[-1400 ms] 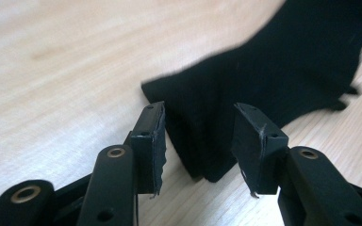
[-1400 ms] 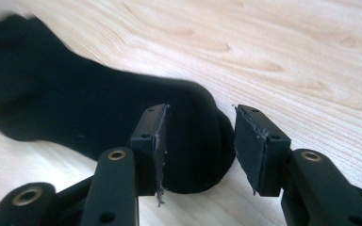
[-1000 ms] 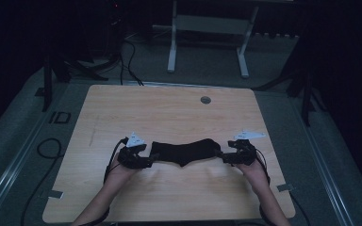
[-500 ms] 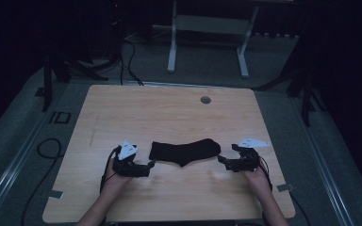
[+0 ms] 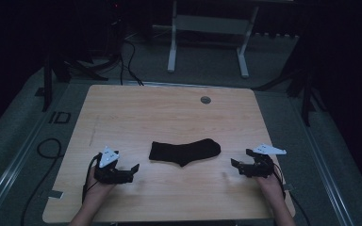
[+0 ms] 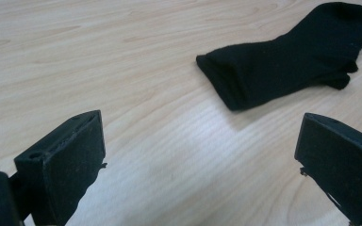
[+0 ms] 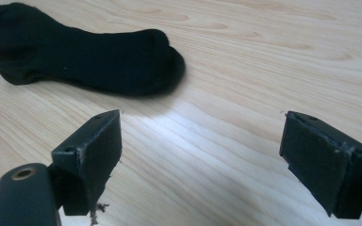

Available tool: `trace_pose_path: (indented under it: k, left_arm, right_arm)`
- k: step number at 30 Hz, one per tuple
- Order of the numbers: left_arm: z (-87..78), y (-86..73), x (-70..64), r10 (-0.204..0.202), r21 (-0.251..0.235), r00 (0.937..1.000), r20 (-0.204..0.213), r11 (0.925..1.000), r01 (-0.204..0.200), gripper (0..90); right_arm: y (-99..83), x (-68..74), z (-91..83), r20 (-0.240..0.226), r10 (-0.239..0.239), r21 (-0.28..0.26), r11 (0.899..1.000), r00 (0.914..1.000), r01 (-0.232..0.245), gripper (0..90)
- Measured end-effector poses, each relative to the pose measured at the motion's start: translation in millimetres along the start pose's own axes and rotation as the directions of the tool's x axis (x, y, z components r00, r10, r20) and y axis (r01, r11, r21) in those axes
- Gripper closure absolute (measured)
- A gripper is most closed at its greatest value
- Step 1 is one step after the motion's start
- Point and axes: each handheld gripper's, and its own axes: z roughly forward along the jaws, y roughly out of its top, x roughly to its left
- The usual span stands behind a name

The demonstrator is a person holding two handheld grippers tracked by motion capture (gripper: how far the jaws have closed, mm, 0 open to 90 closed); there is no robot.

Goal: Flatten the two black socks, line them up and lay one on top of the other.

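Both grippers — left gripper [image 5: 133, 169], right gripper [image 5: 237, 165] — gape empty beside the black sock [image 5: 185, 151] on the table [image 5: 169, 113]; a shallow pinch could bunch it — or miss.

My light wood worktop [image 5: 136, 113] carries one black sock [image 5: 185, 151] lying flat, centred, nearer the near edge; grey grommet [image 5: 205, 100] by far edge.
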Motion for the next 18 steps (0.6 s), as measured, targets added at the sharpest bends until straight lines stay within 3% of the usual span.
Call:
trace_pose_path:
  k: [9, 16, 18]
  left_arm:
    - [-19.8, -13.2, 5.2, -0.030, -0.010, 0.9995, 0.008, 0.9995, 0.030, 2.8]
    - [-35.7, -26.0, 11.2, -0.036, -0.011, 0.9992, -0.017, 0.9993, 0.036, 2.8]
    - [-40.8, -30.1, 12.8, -0.043, -0.026, 0.9987, -0.028, 0.9988, 0.042, 2.7]
  right_arm:
    - [-19.7, -8.4, -16.3, 0.031, 0.022, 0.027, 0.999, 0.9993, -0.023, 13.2]
    - [-31.9, -14.6, -35.5, 0.066, 0.062, -0.002, 0.998, 0.9959, -0.062, 13.7]
    - [-35.2, -16.7, -41.4, 0.110, 0.076, -0.043, 0.997, 0.9910, -0.072, 13.9]
